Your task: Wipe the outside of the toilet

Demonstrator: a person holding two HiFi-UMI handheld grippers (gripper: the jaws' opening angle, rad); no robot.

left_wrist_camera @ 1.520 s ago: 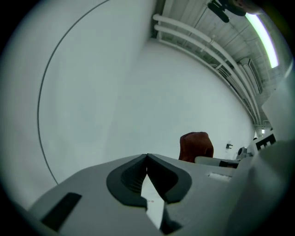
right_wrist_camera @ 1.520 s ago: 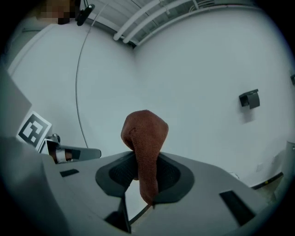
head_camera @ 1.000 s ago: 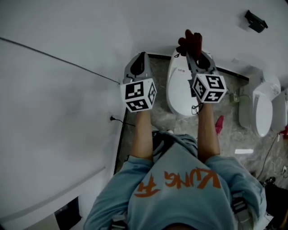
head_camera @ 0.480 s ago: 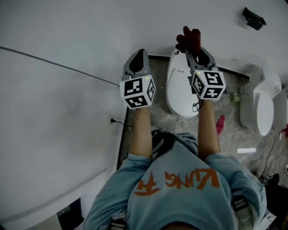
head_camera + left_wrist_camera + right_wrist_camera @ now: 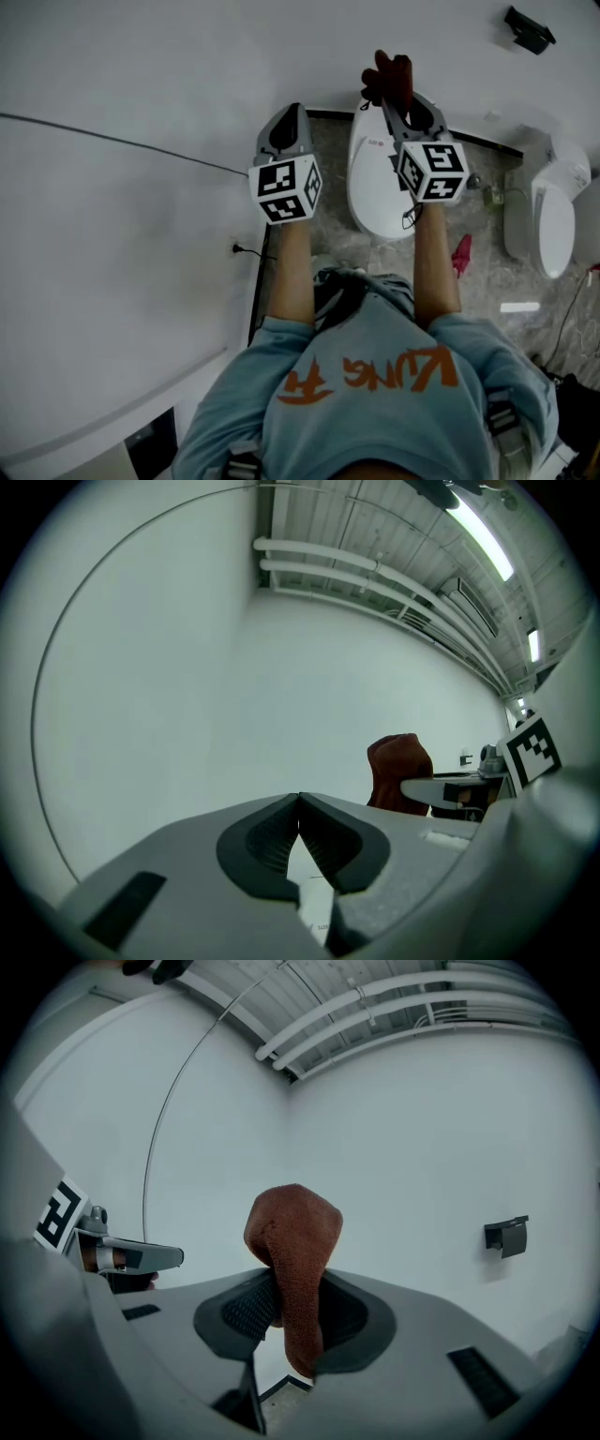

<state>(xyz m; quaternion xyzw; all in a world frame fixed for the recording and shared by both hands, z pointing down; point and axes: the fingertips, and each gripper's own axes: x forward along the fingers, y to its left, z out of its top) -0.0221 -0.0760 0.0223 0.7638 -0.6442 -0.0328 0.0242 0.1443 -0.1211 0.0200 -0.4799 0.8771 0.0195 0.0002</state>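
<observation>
- Under the right claw [image 5: 395, 92], a white toilet [image 5: 373, 192], lid down, long axis running from the wall [image 5: 187, 66] back toward the person, rounded front end nearest the person.
- Off to the right claw's right, well apart, a second toilet [image 5: 551, 217] on the same floor [image 5: 330, 161], lying the same way.
- Right claw [image 5: 286, 1309] clamped on a reddish-brown cloth [image 5: 292, 1237]: pads closed on its middle, bunched top standing up past the tips, thin tail hanging down between the pads.
- In the head view, cloth [image 5: 389, 77] poking out beyond the right claw's tips, over the toilet's back end and close to the wall; cannot tell whether touching either.
- Left claw [image 5: 299, 804] closed, tips meeting, nothing between them.
- Left claw [image 5: 293, 112] held out level beside the right one, over the floor to the toilet's left, aimed at the bare wall.
- From the left claw's side, cloth [image 5: 399, 767] in sight to its right, at the right claw's tip.
- High to the right of the right claw, a black fitting [image 5: 506, 1235] on the wall.
- Against a second ago: right claw and cloth a little farther out toward the wall; left claw almost where it was; both grips unchanged.
</observation>
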